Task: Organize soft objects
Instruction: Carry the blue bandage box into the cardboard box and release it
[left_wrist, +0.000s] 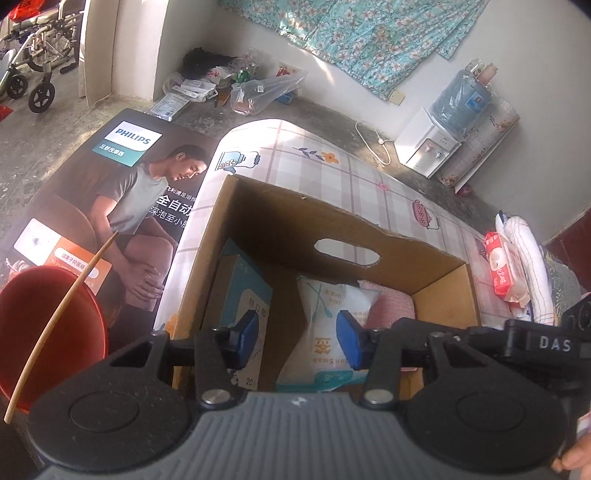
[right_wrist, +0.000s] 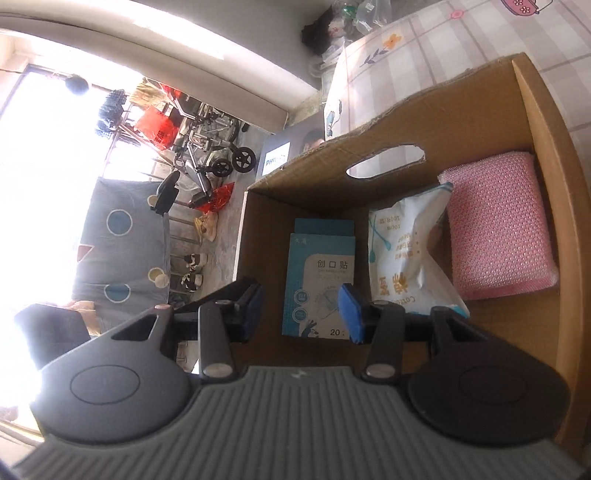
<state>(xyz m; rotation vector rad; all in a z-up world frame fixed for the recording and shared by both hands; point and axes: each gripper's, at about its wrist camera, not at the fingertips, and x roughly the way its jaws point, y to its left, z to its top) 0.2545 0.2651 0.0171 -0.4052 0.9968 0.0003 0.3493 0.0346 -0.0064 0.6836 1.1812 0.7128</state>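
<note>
An open cardboard box (left_wrist: 280, 206) stands on a checked tablecloth (left_wrist: 314, 162). Inside it lie a blue bandage box (right_wrist: 317, 273), a white cotton swab bag (right_wrist: 402, 254) and a pink mesh sponge (right_wrist: 498, 229). My left gripper (left_wrist: 299, 339) hovers over the box's near side, open, with the swab bag (left_wrist: 328, 317) lying below and beyond its blue pads. My right gripper (right_wrist: 303, 314) is also open above the box (right_wrist: 332, 166), the bandage box showing beneath the gap between its fingers. A red tissue packet (left_wrist: 504, 266) and a white towel (left_wrist: 528, 254) lie on the table to the right.
A large Philips carton (left_wrist: 110, 206) lies on the floor left of the table, with a red bucket (left_wrist: 48, 332) and a thin stick (left_wrist: 59, 325) beside it. A water dispenser (left_wrist: 432, 147) stands against the far wall. Bags litter the floor corner (left_wrist: 251, 88).
</note>
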